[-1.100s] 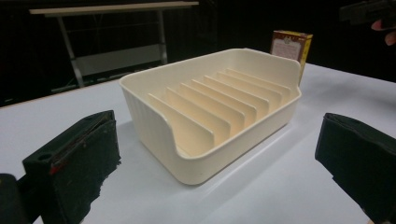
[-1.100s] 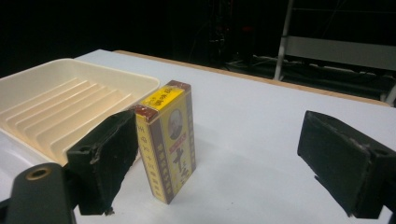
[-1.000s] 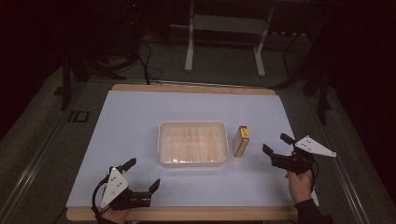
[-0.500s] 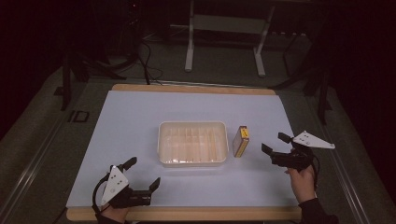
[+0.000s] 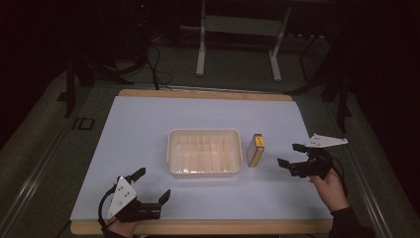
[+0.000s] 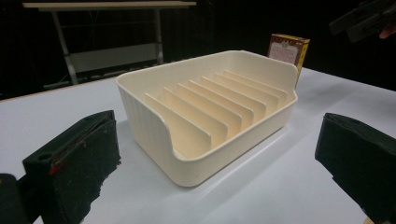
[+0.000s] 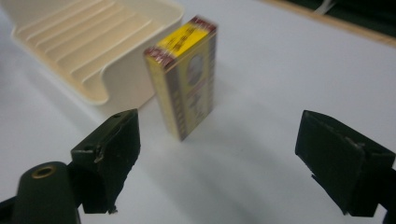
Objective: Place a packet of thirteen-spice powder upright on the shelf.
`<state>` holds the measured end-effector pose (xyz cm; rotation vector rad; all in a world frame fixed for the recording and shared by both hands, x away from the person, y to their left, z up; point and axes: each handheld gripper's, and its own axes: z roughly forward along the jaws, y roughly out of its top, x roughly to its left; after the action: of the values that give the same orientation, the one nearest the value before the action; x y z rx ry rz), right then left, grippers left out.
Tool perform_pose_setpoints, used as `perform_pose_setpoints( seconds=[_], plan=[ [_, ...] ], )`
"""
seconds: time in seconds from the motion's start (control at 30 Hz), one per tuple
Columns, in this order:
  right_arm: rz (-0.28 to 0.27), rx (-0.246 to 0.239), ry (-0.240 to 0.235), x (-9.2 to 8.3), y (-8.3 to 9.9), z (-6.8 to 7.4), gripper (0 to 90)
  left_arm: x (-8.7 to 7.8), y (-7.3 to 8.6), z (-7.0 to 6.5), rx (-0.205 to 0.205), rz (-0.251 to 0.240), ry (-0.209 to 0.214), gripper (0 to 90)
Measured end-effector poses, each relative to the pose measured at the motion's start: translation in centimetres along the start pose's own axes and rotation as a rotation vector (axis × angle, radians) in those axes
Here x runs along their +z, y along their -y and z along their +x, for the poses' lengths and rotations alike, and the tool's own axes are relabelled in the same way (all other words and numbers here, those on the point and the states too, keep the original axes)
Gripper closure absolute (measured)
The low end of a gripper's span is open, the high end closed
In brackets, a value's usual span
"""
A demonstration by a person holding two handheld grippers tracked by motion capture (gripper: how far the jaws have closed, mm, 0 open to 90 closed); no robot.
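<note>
Approaching the small box (image 7: 186, 74) that stands on edge just beside the slotted tray (image 5: 205, 151), the right gripper (image 5: 292, 156) has been narrowing its wide, empty jaws; next it must straddle the box (left gripper (image 5: 151, 185) waits, open)

Left gripper (image 5: 151, 184) sits low at the desk's near edge, close to the near-left corner, its jaws pointing toward the desk's middle and standing wide apart with nothing between the pads. The grey three-cornered plate on top tilts leftward, and the left hand (image 5: 118, 227) just shows beneath it at the desk's edge. Over by the right edge, the right hand (image 5: 331, 188) reaches in from the near side, holding the right gripper (image 5: 290, 154) level and aimed left across the desk. Its jaws have just been closing a little, yet they gape wide, with nothing between the pads.
</note>
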<state>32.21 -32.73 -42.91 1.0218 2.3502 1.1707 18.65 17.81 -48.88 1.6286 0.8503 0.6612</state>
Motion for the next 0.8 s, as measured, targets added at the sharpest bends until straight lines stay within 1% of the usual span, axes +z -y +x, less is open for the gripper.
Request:
perform_pose_setpoints(
  seconds=[0.03,0.07,0.13,0.2,0.23,0.27,0.33,0.37,0.4,0.43,0.47,0.5,0.53,0.57,0.6,0.63,0.67,0.7,0.77,0.8],
  plan=[
    [0.0,0.0,0.0,0.0,0.0,0.0,13.9,0.0,0.0,0.0,0.0,0.0,0.0,0.0],
    [0.043,-0.022,-0.036,0.2,-0.1,0.0,14.3,0.0,0.0,0.0,0.001,0.004,0.0,0.0],
    [0.084,-0.039,-0.045,0.5,-0.1,0.2,14.5,0.0,0.0,0.1,-0.005,0.001,0.004,0.0],
    [0.126,-0.042,-0.076,0.8,-0.2,0.3,14.6,0.0,0.0,0.1,-0.001,0.007,0.004,0.0],
    [0.126,-0.042,-0.076,0.8,-0.2,0.3,14.6,0.0,0.0,0.1,-0.001,0.007,0.004,0.0],
    [0.171,-0.057,-0.097,1.0,-0.3,0.3,14.6,0.0,0.0,0.1,-0.004,0.006,0.009,0.0],
    [0.228,-0.079,-0.113,1.1,-0.5,0.3,14.6,0.0,0.0,0.1,-0.004,0.006,0.01,0.0],
    [0.254,-0.09,-0.118,1.0,-0.7,0.3,14.6,0.0,0.0,0.1,-0.004,0.006,0.011,0.0],
    [0.254,-0.09,-0.118,1.0,-0.7,0.3,14.6,0.0,0.0,0.1,-0.004,0.006,0.011,0.0],
    [0.316,-0.113,-0.15,1.0,-0.9,0.2,14.7,0.0,0.0,0.1,-0.005,0.006,0.01,0.0],
    [0.33,-0.127,-0.153,1.0,-1.0,0.2,14.7,0.0,0.0,0.1,-0.005,0.006,0.012,0.0],
    [0.33,-0.127,-0.153,1.0,-1.0,0.2,14.7,0.0,0.0,0.1,-0.005,0.006,0.012,0.0],
    [0.392,-0.141,-0.186,1.0,-1.3,0.1,14.7,0.0,0.0,0.1,-0.006,0.006,0.012,0.0],
    [0.42,-0.149,-0.2,1.0,-1.3,0.1,14.7,0.0,0.0,0.1,-0.007,0.006,0.014,0.0],
    [0.42,-0.149,-0.2,1.0,-1.3,0.1,14.7,0.0,0.0,0.1,-0.007,0.006,0.014,0.0],
    [0.446,-0.16,-0.215,1.0,-1.3,0.1,14.7,0.0,0.0,0.1,-0.006,0.006,0.015,0.0],
    [0.475,-0.171,-0.23,1.0,-1.4,0.1,14.7,0.0,0.0,0.1,-0.007,0.006,0.016,0.0],
    [0.534,-0.197,-0.253,1.2,-1.4,0.1,14.7,0.0,0.0,0.1,-0.007,0.006,0.016,0.0],
    [0.593,-0.242,-0.27,1.4,-1.4,0.1,15.3,0.0,0.0,0.1,-0.006,0.006,0.017,0.0],
    [0.621,-0.252,-0.28,1.4,-1.4,0.2,16.1,0.0,0.0,0.1,-0.005,0.007,0.017,0.0]
  ],
)
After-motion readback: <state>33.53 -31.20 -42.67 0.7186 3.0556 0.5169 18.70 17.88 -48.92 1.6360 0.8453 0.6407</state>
